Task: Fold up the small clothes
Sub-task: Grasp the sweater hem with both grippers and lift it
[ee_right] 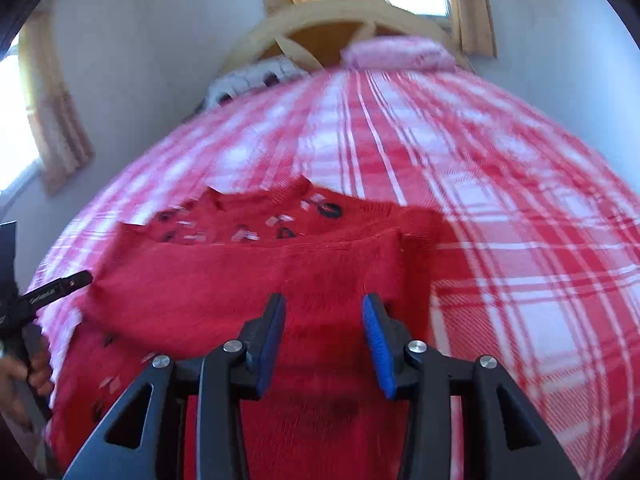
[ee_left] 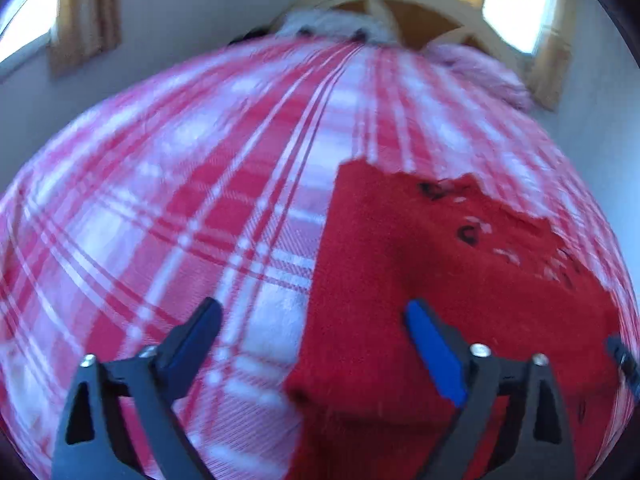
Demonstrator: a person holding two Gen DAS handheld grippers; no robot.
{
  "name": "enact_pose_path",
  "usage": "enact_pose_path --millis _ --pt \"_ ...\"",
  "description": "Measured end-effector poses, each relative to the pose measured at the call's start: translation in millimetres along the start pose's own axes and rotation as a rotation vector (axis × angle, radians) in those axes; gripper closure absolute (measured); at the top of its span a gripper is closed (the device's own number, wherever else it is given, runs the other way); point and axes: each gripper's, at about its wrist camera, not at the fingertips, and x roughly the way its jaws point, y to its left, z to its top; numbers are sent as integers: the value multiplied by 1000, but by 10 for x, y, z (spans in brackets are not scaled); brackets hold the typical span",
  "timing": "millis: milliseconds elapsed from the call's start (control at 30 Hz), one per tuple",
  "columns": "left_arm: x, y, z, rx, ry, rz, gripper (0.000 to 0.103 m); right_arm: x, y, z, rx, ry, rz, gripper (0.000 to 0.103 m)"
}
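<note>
A red sweater (ee_right: 248, 280) lies part-folded on the plaid bed (ee_right: 500, 200). Left gripper (ee_left: 312, 320), jaws wide, straddles the sweater's left edge; right gripper (ee_right: 324, 312), half-open and empty, hovers over its middle. Next, seemingly: pinching the near hem for another fold.

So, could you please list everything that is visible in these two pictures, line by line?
sweater: one, red with small black and white marks, partly folded on the blanket
blanket: one, red and white plaid, covering the bed
pillow: one, pink, far end of the bed
fluffy thing: one, white, beside the pillow
headboard: one, wooden, arched
windows: bright, with yellow curtains
left gripper: open, over the sweater's left edge
right gripper: open, above the sweater
hand: holding the left gripper
</note>
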Motion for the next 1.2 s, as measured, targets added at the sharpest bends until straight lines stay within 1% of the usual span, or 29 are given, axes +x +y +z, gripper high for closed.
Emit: enact_pose_path --millis 33,67,167,267,367,467,533,600,733,800,867,933,967,1000,1033,1100,1167,1200 --pt "-151 42 -35 30 -29 -5 9 -99 -10 -50 -7 -2 9 49" --pt "-291 90 -74 61 -55 -20 8 -220 -23 -115 -13 -2 13 47" --pt "-638 288 -229 150 -87 -58 5 -550 -80 -321 -8 -2 28 46" --pt "-905 497 -410 196 -104 -74 5 -798 -171 -525 43 15 83 46" --pt "-1092 611 -615 237 -82 -130 5 -986 -161 -757 44 58 99 46" --pt "-1243 653 -887 293 -28 -187 5 -1165 -147 -965 56 74 123 46" --pt "-1326 679 -1099 312 19 -247 5 -1282 -167 -1134 80 88 147 46" --pt "-1390 700 -1276 320 54 -283 5 -1397 -172 -1312 97 102 167 46" --pt "-1473 763 -1671 311 110 -376 5 -1522 -195 -1643 151 142 185 46" --pt "-1444 724 -1786 327 159 -395 6 -1524 -209 -1757 163 177 176 46" --pt "-1377 651 -1865 356 211 -417 6 -1537 -208 -1864 160 184 173 46" --pt "-1348 596 -1931 386 210 -436 6 -1490 -234 -1928 182 210 186 46" --pt "-1323 578 -1957 392 209 -432 6 -1448 -238 -1948 189 228 188 46" --pt "-1279 564 -1976 387 224 -423 6 -1427 -242 -1964 188 237 188 46" --pt "-1234 559 -1993 368 248 -432 6 -1403 -241 -1979 188 243 185 46" --pt "-1183 543 -2012 346 258 -454 11 -1355 -258 -1998 198 260 191 46" --pt "-1154 487 -2042 359 254 -452 16 -1329 -268 -2033 203 276 192 46" --pt "-1140 451 -2053 360 256 -464 18 -1315 -277 -2051 202 281 188 46"
